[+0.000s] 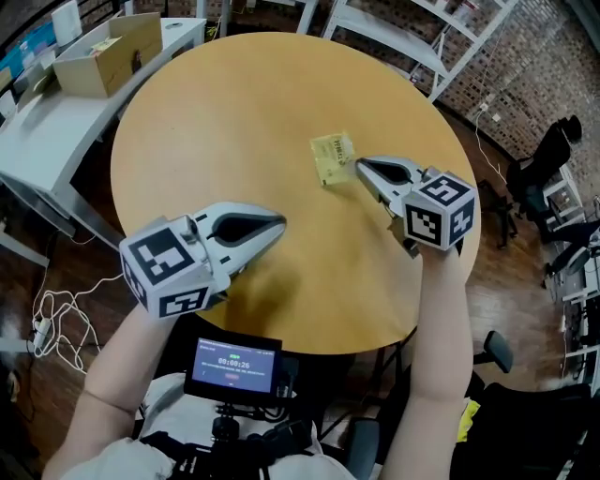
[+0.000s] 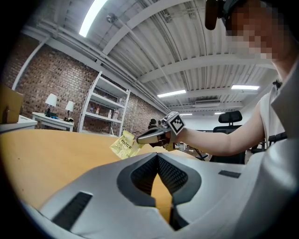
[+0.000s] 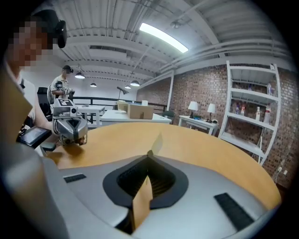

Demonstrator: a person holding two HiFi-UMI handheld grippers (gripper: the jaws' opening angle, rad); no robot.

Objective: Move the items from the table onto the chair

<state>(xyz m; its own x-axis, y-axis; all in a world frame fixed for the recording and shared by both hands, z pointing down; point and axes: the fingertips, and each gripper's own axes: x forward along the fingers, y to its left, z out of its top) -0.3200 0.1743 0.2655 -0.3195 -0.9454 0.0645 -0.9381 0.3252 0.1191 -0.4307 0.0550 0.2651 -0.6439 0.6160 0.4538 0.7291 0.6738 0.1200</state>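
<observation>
A yellow packet [image 1: 333, 157] is at the middle-right of the round wooden table [image 1: 234, 122], and my right gripper [image 1: 359, 164] is shut on its near edge. In the right gripper view the packet [image 3: 156, 142] runs edge-on between the closed jaws of that gripper [image 3: 149, 153]. From the left gripper view, the packet [image 2: 124, 144] looks lifted off the tabletop at the tip of the right gripper [image 2: 140, 139]. My left gripper [image 1: 281, 225] is shut with nothing in it, over the table's near-left part. Its tips [image 2: 157, 155] meet.
A cardboard box [image 1: 108, 52] stands on a white desk at the far left. White shelving [image 1: 403, 28] is behind the table. Black office chairs [image 1: 553, 159] stand to the right, another black seat [image 1: 525, 422] near right. A small screen [image 1: 234, 366] sits at my waist.
</observation>
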